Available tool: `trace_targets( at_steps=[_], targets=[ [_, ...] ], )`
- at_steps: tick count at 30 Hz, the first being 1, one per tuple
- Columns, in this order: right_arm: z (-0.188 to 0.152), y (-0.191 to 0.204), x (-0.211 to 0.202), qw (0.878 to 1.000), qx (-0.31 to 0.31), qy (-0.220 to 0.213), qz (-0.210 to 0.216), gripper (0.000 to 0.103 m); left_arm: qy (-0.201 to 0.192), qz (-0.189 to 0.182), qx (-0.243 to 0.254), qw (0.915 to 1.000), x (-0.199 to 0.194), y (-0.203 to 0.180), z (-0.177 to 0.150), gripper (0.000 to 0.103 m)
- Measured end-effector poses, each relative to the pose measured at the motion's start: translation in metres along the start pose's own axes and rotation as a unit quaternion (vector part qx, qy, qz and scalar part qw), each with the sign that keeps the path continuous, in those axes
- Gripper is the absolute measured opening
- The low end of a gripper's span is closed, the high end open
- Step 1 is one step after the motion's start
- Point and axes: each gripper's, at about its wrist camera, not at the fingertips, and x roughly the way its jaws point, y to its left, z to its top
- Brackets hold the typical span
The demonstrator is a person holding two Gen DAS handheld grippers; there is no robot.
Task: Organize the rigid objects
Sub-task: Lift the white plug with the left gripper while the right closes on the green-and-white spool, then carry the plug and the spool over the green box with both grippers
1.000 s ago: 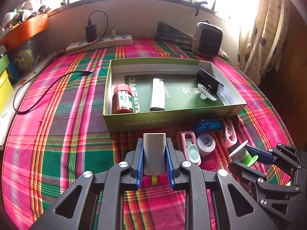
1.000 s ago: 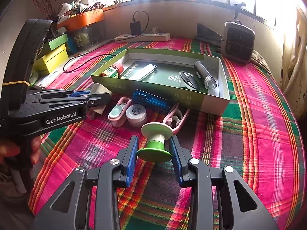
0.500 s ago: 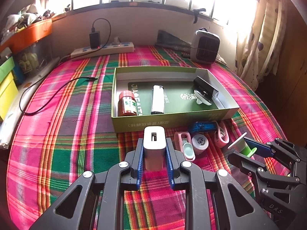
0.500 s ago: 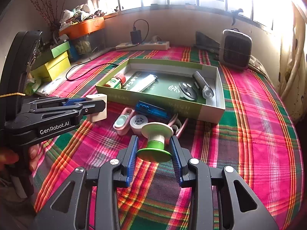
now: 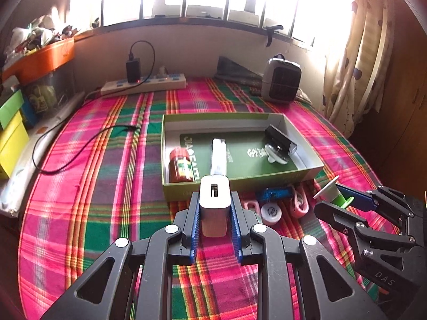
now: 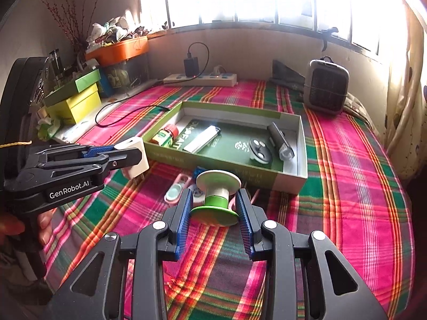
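Fingers of the left gripper (image 5: 215, 208) pinch a white charger plug (image 5: 215, 200) at lower centre of its own view; in the right wrist view, lower centre, the right gripper (image 6: 215, 209) clamps a green-and-white spool (image 6: 217, 196). Both items hang clear of the cloth, short of the green box (image 5: 304, 172).

Inside that box, left to right, already lie a red-capped bottle (image 5: 181, 165), a white lighter (image 5: 218, 154), a round key fob (image 6: 259, 151) and a dark flashlight (image 6: 280, 141). By my reading the sorting is roughly half finished: a pink clip (image 6: 176, 188), a white round case (image 5: 271, 213), a blue item (image 5: 275, 193) and pink loops (image 5: 299, 204) still sit just in front of the box.

Underneath is a pink-and-green plaid cloth (image 5: 93, 186). Stacked boxes stand far left, a power strip (image 5: 144, 85) upper centre under bright windows, a small heater (image 5: 281, 80) upper right beside a curtain.
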Motion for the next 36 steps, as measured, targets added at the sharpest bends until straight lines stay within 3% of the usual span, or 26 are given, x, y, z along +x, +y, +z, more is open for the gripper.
trace_targets(
  at_steps=[9, 18, 36],
  targets=[
    [0.021, -0.007, 0.006, 1.0, -0.002, -0.006, -0.006, 0.035, 0.004, -0.009, -0.002, 0.9999, 0.011, 0.005, 0.019, 0.02],
    [0.042, -0.021, 0.036, 1.0, 0.007, 0.015, -0.006, 0.035, 0.022, -0.025, -0.004, 0.9995, 0.04, 0.012, 0.044, 0.02],
    [0.054, -0.032, 0.084, 0.999, 0.003, 0.054, -0.005, 0.035, 0.046, -0.016, 0.006, 0.9988, 0.083, 0.009, 0.064, 0.02]
  ],
)
